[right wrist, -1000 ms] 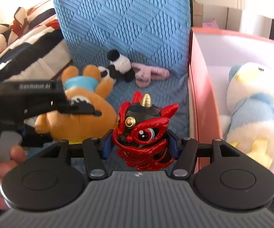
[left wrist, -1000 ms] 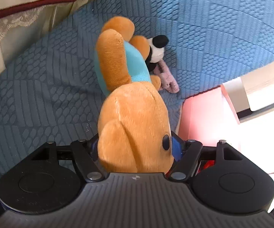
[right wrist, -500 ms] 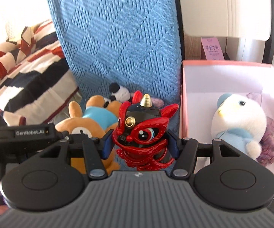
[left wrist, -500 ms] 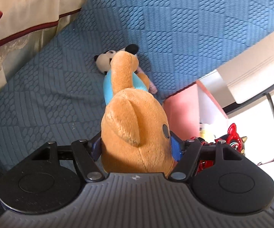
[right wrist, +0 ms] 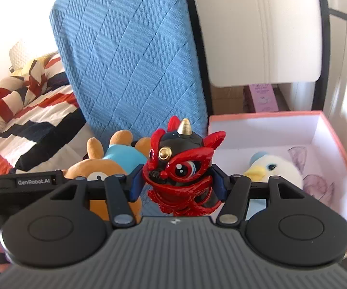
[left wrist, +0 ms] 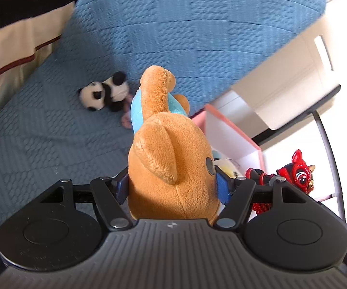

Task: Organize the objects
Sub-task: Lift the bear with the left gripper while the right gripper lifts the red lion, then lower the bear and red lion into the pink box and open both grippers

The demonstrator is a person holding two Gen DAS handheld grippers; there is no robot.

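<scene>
Two toys held. Left hand-held gripper: clamped on the head of an orange plush bear, frame centre. Right hand-held gripper: clamped on a red-and-black lion figure, frame centre. Pink box, right of frame: contains a white duck plush. Panda plush, upper left, apparently lying on the blue cushion.

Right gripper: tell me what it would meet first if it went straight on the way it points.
Shut on the red lion toy, the right gripper points at the upright blue cushion. That cushion looks like the first contact, the pink box staying to its right; depth is unclear.
</scene>
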